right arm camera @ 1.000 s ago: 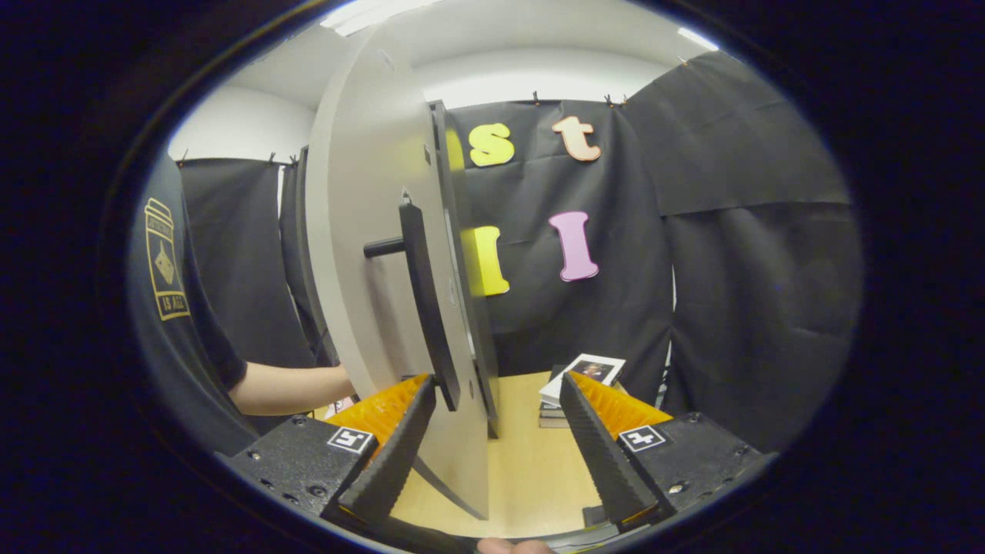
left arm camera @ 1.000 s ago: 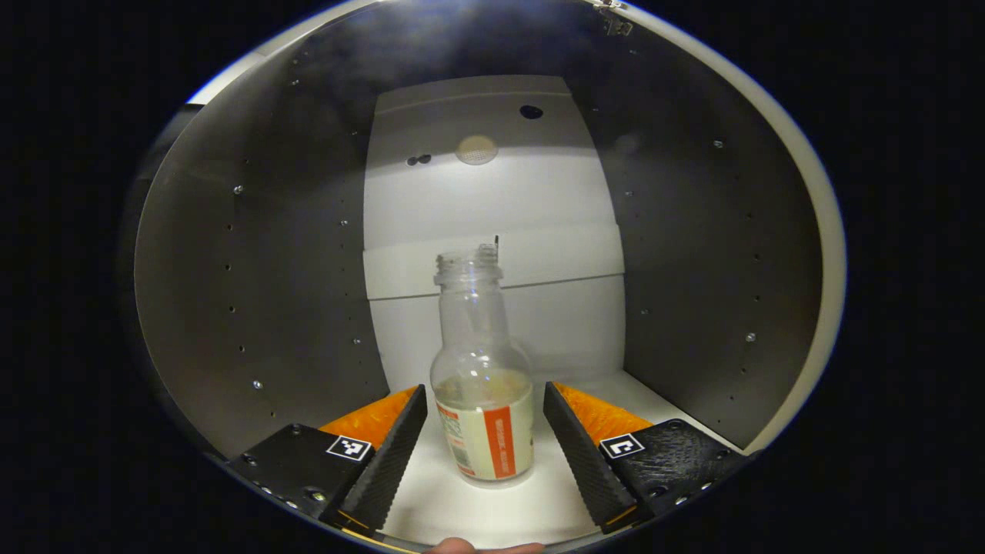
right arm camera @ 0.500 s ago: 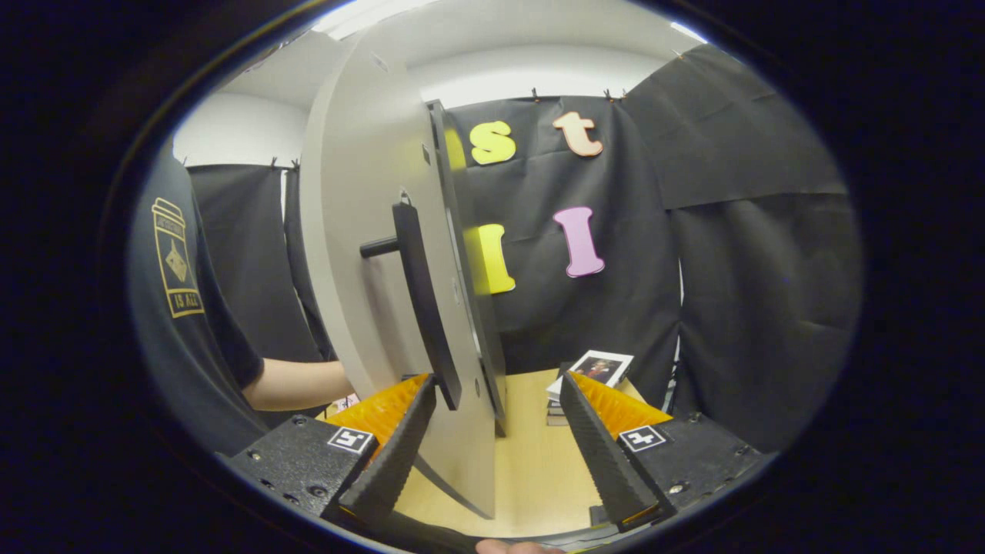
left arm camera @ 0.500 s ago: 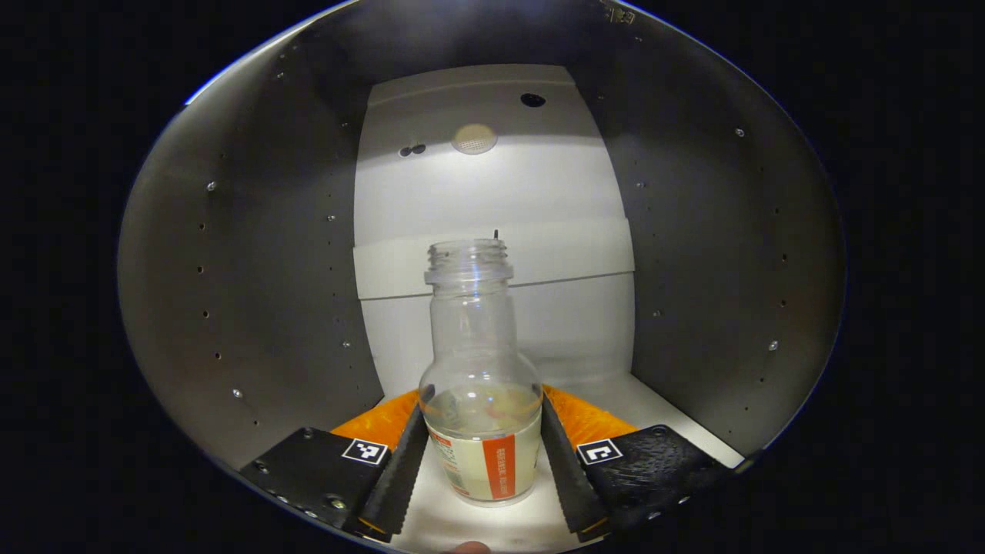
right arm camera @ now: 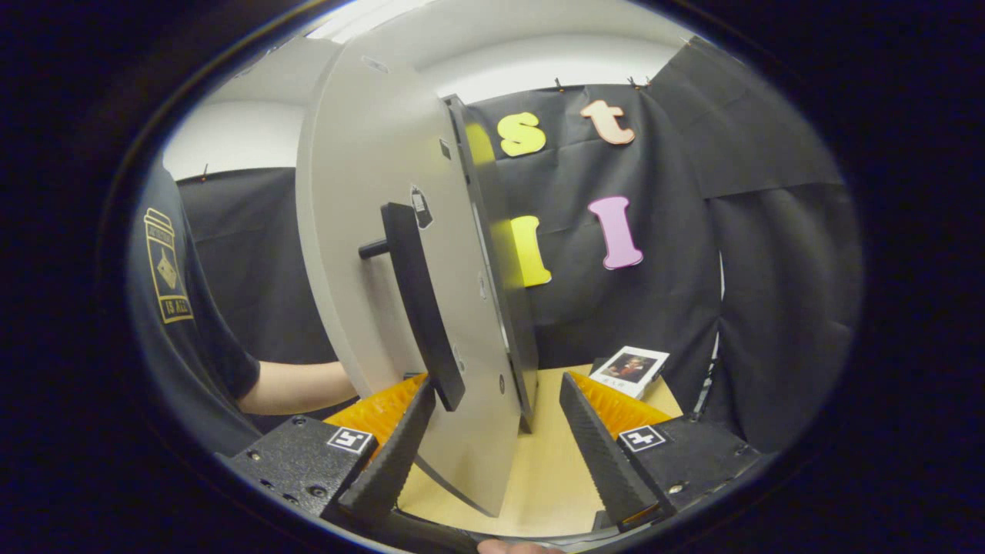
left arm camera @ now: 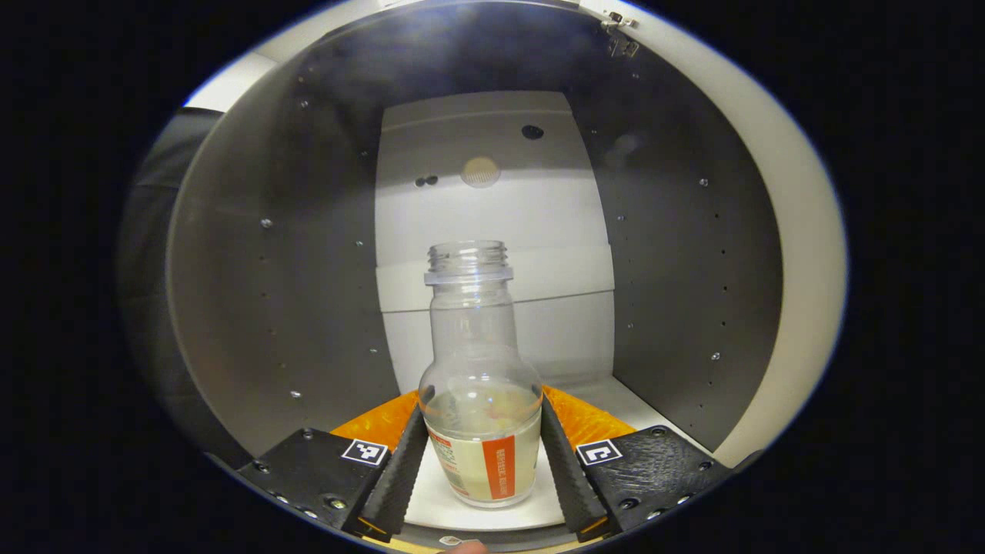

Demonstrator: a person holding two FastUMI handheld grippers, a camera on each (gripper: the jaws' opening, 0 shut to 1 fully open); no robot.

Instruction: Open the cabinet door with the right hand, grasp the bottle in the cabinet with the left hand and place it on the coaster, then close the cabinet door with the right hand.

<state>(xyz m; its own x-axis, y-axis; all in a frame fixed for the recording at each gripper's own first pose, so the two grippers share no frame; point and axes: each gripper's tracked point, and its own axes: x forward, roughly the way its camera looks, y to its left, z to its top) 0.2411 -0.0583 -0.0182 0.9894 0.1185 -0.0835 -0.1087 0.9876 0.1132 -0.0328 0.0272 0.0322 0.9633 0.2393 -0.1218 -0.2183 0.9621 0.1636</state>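
No wording can be made out anywhere. The bottle (left arm camera: 479, 400) carries a pale label with an orange vertical stripe of print too small to read. The person's dark sleeve (right arm camera: 173, 285), at the left of the right gripper view, bears a yellow emblem with blurred lettering. Each gripper's fingers carry small square black-and-white markers.

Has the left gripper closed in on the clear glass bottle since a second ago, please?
Yes. The left gripper has shut on the clear glass bottle, standing on the white cabinet floor.
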